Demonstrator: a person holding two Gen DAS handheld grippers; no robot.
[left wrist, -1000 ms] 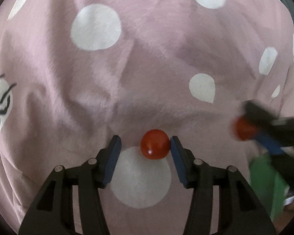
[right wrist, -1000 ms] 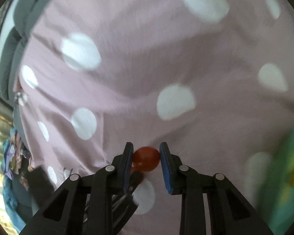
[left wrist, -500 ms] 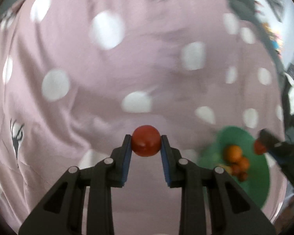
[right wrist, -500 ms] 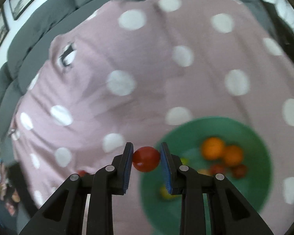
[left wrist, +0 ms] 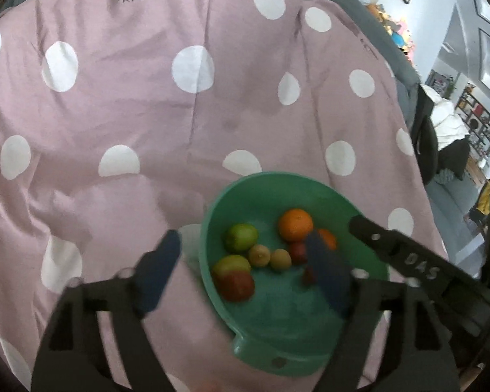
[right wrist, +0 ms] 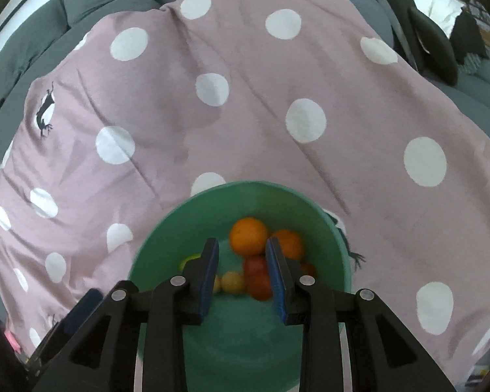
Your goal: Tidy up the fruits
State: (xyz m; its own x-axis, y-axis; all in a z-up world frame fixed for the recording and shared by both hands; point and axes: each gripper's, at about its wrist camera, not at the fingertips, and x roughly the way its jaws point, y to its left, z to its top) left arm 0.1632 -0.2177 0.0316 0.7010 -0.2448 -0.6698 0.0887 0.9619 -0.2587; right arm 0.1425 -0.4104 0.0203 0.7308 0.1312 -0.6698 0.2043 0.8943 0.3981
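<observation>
A green bowl [left wrist: 369,261] [right wrist: 186,215] sits on the pink polka-dot blanket and holds several fruits: oranges [left wrist: 295,224] [right wrist: 248,235], a lime [left wrist: 240,237], small yellow fruits [left wrist: 259,255] and red tomatoes [left wrist: 236,285] [right wrist: 259,281]. My left gripper [left wrist: 245,271] is wide open and empty above the bowl's left side. My right gripper [right wrist: 243,274] is open above the bowl, with a blurred red tomato below its jaws. The right gripper's arm [left wrist: 418,268] shows in the left wrist view over the bowl's right rim.
The pink blanket [left wrist: 179,114] [right wrist: 245,114] covers a grey sofa [right wrist: 81,3]. Dark cushions and white bedding [right wrist: 441,26] lie at the right. A room with shelves [left wrist: 473,121] shows beyond the blanket's right edge.
Both grippers carried a red tomato from the blanket to above the bowl and opened. Both tomatoes are out of the jaws and in the bowl.
</observation>
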